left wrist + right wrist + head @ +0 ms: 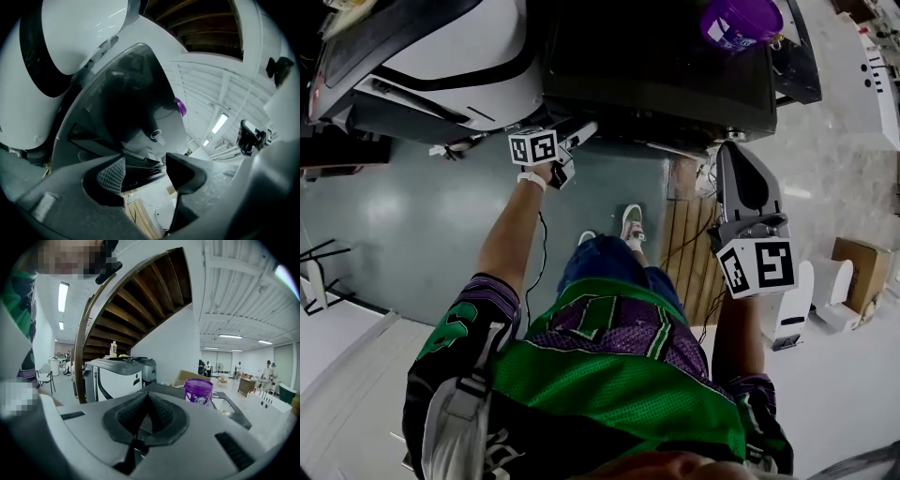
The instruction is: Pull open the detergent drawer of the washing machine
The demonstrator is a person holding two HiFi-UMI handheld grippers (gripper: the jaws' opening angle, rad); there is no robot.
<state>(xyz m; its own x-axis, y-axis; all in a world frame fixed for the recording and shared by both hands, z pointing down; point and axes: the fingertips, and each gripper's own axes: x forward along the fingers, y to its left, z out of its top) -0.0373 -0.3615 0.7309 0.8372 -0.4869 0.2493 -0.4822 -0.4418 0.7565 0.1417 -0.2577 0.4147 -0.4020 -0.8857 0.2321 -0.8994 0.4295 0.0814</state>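
tub (741, 21) on washing machine (656, 66) | second machine (441, 56) left | box (862, 267) right

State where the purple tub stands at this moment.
Head view, upper right: the purple tub stands on the dark washing machine, right of the white machine.

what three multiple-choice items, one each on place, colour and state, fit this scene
1. Where is the tub? A on the floor; B on the dark washer; C on a chair
2. What colour is the tub? A purple; B green; C red
3. How is the right gripper? A open; B shut on the tub; C shut, empty

1 B: it stands on the washer's top.
2 A: it is purple in the head and right gripper views.
3 C: its jaws meet with nothing between them.
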